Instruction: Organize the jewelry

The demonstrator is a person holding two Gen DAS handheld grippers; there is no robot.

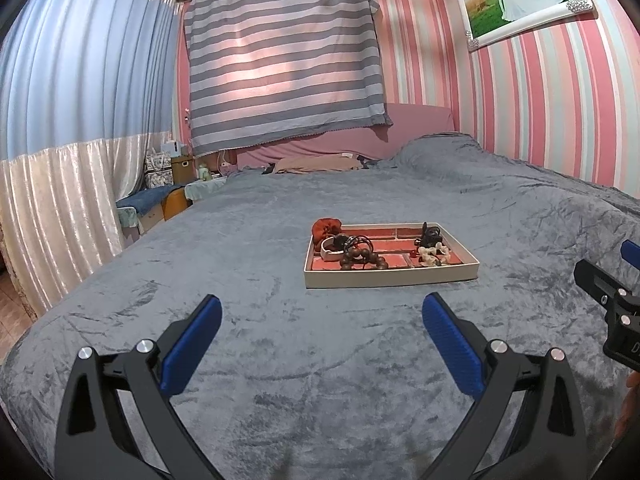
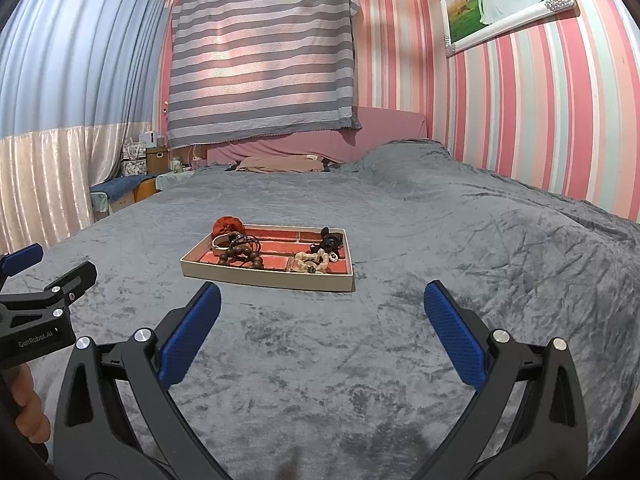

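A shallow cream tray (image 1: 390, 276) (image 2: 264, 278) with a red brick-pattern lining lies on the grey bedspread. In it are a dark brown bead bracelet (image 1: 362, 260) (image 2: 240, 258), a white bangle (image 1: 330, 249) (image 2: 221, 241), a pale bead bracelet (image 1: 432, 254) (image 2: 314, 262) and a black piece (image 1: 429, 237) (image 2: 330, 240). A red-orange scrunchie (image 1: 326, 227) (image 2: 226, 225) sits at the tray's far left corner. My left gripper (image 1: 322, 312) stands open, short of the tray, with nothing between its fingers. My right gripper (image 2: 322, 306) is open too, just short of the tray.
The grey bedspread (image 1: 280, 360) covers a wide bed. A pillow (image 1: 316, 163) lies at the pink headboard. Boxes and a low bench (image 1: 160, 196) stand at the left by the curtains. A striped wall (image 2: 540, 100) with a framed photo runs along the right.
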